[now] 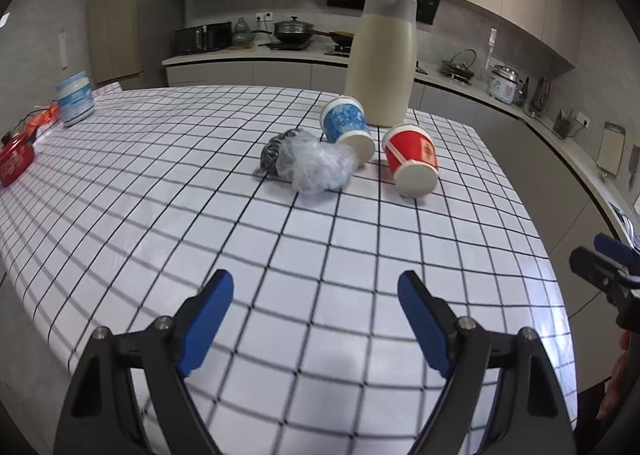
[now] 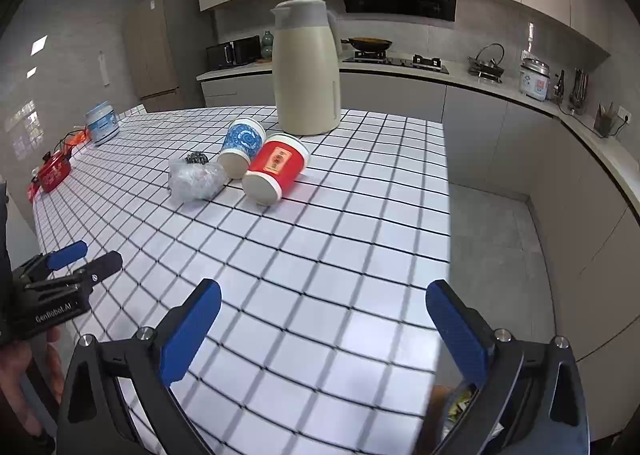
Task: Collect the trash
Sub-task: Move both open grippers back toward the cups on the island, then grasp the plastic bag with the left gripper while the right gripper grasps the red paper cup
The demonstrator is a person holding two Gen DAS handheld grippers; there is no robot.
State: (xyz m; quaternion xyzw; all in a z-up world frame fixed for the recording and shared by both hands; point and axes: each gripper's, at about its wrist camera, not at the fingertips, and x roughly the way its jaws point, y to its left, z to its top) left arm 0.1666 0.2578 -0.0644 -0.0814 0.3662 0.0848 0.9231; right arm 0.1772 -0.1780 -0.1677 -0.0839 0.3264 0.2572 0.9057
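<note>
On the checked tablecloth (image 1: pixel 200 223) lie a crumpled clear plastic bag (image 1: pixel 318 165) (image 2: pixel 196 179), a dark scrunched wad (image 1: pixel 276 151) (image 2: pixel 197 157) behind it, a tipped blue paper cup (image 1: pixel 347 127) (image 2: pixel 242 147) and a tipped red paper cup (image 1: pixel 412 159) (image 2: pixel 276 169). My left gripper (image 1: pixel 316 287) (image 2: pixel 86 253) hovers over the near part of the table, open and empty, well short of the trash. My right gripper (image 2: pixel 324 295) is open and empty too, near the table's right edge; its tip (image 1: pixel 600 255) shows in the left wrist view.
A tall cream thermos jug (image 1: pixel 382 59) (image 2: pixel 306 67) stands just behind the cups. At the table's far left are a white-blue jar (image 1: pixel 75 98) (image 2: pixel 102 123) and a red pot (image 1: pixel 14 159) (image 2: pixel 52 171). Kitchen counters line the back and right. Something like a bin with scraps (image 2: pixel 460 403) sits below the table edge.
</note>
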